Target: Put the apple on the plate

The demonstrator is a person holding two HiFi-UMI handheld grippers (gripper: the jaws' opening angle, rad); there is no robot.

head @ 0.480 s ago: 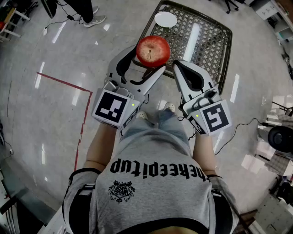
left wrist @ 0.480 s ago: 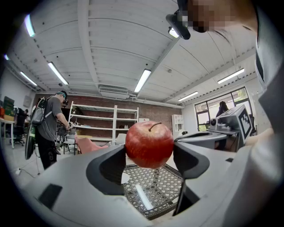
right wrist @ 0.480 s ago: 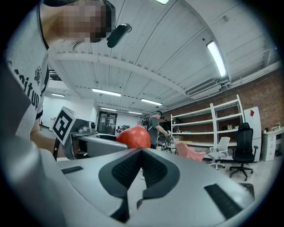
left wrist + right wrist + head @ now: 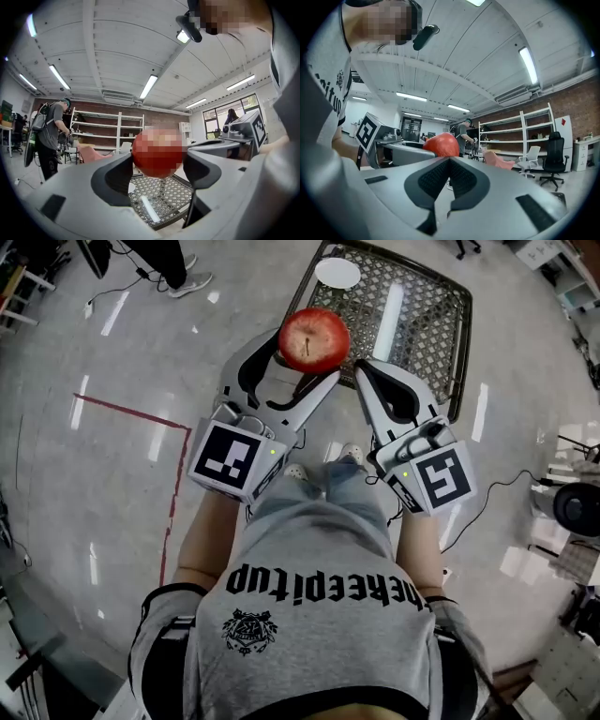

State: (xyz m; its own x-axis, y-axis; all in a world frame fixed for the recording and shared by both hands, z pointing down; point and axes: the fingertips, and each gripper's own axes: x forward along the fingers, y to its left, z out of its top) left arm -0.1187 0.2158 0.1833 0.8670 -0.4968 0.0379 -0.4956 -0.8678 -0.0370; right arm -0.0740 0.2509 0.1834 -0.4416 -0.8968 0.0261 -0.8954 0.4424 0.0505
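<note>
The left gripper (image 4: 307,360), at upper centre of the frame, clamps the apple (image 4: 314,338). The right gripper (image 4: 364,376) beside it has its jaws closed together.

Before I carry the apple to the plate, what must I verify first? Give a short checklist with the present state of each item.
1. Apple clamped by the left hand-held gripper: ok.
2. Right hand-held gripper shut and empty, beside the apple: ok.
3. Plate bare, on the mesh table: ok.
4. Apple above the plate: not ok, the plate lies farther ahead.
5. Grip firm enough for the carry: cannot tell.
</note>
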